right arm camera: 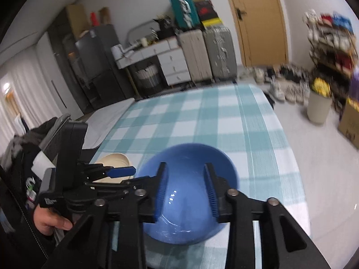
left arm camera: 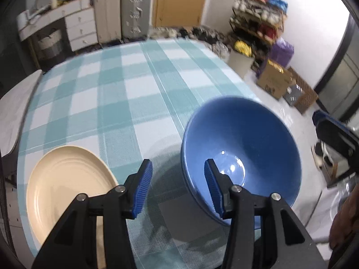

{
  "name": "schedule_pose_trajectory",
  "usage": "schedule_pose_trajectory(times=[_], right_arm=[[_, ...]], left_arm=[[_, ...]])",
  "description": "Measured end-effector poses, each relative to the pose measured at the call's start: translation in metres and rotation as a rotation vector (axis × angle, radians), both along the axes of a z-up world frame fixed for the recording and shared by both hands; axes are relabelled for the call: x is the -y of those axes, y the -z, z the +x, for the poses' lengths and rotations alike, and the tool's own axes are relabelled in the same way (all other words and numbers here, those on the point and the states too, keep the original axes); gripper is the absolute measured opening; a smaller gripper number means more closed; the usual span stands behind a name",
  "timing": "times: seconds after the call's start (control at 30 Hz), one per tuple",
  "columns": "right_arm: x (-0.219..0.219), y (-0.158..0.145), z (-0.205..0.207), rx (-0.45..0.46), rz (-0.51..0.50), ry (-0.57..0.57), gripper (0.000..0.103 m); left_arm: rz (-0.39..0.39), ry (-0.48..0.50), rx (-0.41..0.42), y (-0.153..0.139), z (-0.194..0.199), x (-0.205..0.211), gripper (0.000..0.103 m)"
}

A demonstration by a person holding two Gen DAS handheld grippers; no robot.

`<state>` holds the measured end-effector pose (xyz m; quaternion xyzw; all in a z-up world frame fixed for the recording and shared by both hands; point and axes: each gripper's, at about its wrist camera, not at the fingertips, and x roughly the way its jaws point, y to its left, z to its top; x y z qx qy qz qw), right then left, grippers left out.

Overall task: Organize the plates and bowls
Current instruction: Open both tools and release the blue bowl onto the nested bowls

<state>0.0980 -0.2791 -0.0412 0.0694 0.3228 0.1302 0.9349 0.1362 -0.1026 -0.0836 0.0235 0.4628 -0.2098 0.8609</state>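
Sitting under open right tool (right arm camera: 185, 190): blue bowl (right arm camera: 190, 201), untouched.

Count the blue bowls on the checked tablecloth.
1, possibly 2 nested: a blue bowl at the table's near right edge, beside the cream plate. A second rim seems to show beneath.

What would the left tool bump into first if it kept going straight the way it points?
Probably the teal-and-white checked tablecloth. The open left tool points down at the bare strip between the cream round plate and the glossy blue bowl. Depth is hard to judge; its right finger might graze the bowl's rim.
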Motion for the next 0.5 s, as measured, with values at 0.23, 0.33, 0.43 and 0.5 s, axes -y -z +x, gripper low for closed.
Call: schedule_pose_trajectory(times=[0.23, 0.33, 0.43, 0.5], right_arm=[[-0.004, -0.010, -0.035, 0.210, 0.117, 0.026, 0.097], [-0.010, -0.011, -0.041, 0.239, 0.105, 0.000, 0.099], [-0.009, -0.005, -0.045, 0.271, 0.129, -0.007, 0.099], [-0.007, 0.000, -0.045, 0.281, 0.154, -0.002, 0.100]], left_arm=[[0.026, -0.069, 0.083, -0.002, -0.014, -0.011, 0.052], [0.027, -0.099, 0.078, -0.004, -0.022, -0.017, 0.055], [0.022, -0.143, 0.139, -0.016, -0.040, -0.026, 0.064], [0.041, -0.186, 0.208, -0.024, -0.052, -0.031, 0.102]])
